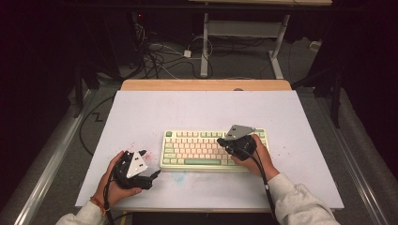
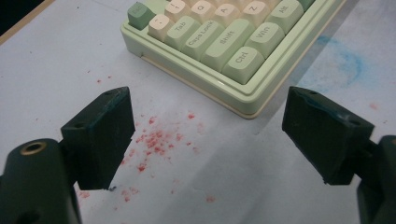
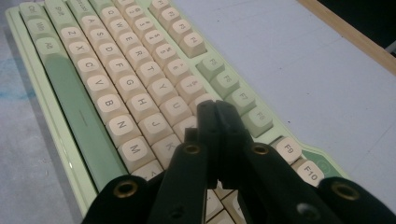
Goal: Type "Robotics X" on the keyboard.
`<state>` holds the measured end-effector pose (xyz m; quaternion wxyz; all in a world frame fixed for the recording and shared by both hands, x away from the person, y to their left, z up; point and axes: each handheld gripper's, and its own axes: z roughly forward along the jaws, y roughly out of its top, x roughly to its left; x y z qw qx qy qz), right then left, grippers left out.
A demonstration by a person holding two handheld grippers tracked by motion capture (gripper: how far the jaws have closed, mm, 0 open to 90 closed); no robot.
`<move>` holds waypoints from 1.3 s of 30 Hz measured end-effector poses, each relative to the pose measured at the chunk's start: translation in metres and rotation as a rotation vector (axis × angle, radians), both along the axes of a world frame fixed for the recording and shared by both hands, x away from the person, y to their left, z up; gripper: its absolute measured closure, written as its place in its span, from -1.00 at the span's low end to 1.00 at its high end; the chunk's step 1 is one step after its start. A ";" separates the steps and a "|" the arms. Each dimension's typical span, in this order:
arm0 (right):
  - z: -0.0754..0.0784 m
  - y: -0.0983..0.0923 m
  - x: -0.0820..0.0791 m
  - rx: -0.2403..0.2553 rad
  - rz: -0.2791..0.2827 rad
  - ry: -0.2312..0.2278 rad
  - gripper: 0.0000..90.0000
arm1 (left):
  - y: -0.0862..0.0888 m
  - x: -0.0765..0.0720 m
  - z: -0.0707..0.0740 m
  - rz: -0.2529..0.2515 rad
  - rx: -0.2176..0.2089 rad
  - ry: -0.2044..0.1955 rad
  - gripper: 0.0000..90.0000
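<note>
**Closed jaws over the keyboard**

The left gripper [image 1: 155, 174] rests on the white table [image 1: 141, 112] by the red specks [image 2: 152, 140], jaws wide apart and empty. The green keyboard [image 1: 197, 161] lies centre. The right gripper [image 1: 220, 140] hovers over its keys, jaws pressed together, empty.

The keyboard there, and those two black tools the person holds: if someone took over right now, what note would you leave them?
Right tool: jaws shut with nothing between them, tips over the cream keys of the pale green keyboard, around the right-hand letter keys; whether a key is pressed, I cannot tell.
Left tool: jaws wide open and empty, resting on the white table sheet just off the keyboard's lower left corner, over red speckles.
Done: nothing that I can confirm from how things lie.
Left: probably key pressing with the shut right tool; the left tool looks idle.
</note>
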<state>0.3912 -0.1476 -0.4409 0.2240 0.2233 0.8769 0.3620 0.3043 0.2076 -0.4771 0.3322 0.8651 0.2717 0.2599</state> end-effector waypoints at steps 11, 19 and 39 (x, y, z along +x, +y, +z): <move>-0.006 0.004 0.004 -0.022 0.000 0.011 1.00 | -0.001 0.000 0.000 -0.004 0.006 0.004 -0.64; -0.010 0.004 0.006 -0.036 0.001 0.023 1.00 | -0.001 0.000 -0.001 -0.007 0.014 0.008 -0.64; -0.009 0.003 0.003 -0.018 0.000 0.023 0.98 | 0.000 0.000 -0.001 0.000 0.004 0.014 -0.54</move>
